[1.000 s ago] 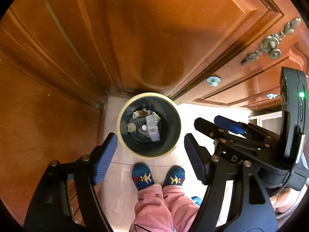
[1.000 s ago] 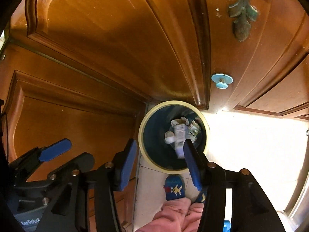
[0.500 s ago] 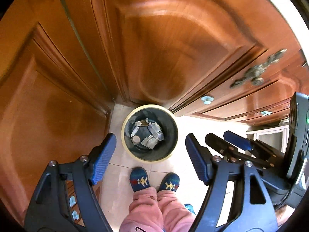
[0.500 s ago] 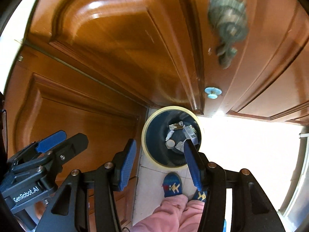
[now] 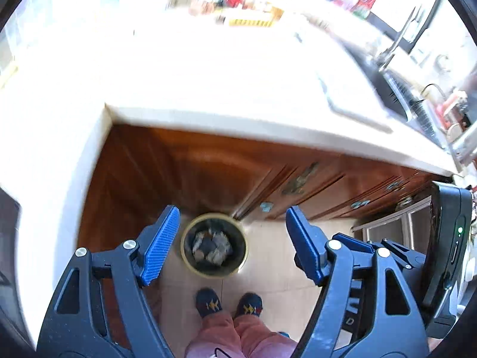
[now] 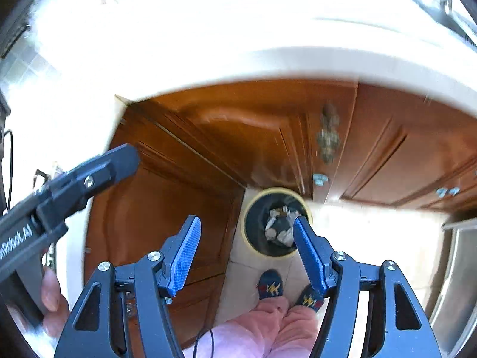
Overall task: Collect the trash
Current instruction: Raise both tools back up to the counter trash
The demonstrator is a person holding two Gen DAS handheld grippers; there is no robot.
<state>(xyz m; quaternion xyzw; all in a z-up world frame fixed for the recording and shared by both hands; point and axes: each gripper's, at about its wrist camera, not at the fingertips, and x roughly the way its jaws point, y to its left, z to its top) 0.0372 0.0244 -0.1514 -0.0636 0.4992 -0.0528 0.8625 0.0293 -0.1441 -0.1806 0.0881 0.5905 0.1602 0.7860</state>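
Both grippers higher above the trash bin [image 5: 214, 245], countertop edge [image 5: 268, 126] now visible; left jaws wide, empty, right jaws opening, empty.

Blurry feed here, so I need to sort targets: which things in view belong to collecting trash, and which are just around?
Job:
- trash bin on the floor
- crumpled trash inside it
- left tongs, empty
- right tongs, opening, empty

Just around:
- wooden cabinets
- white countertop
- slippers
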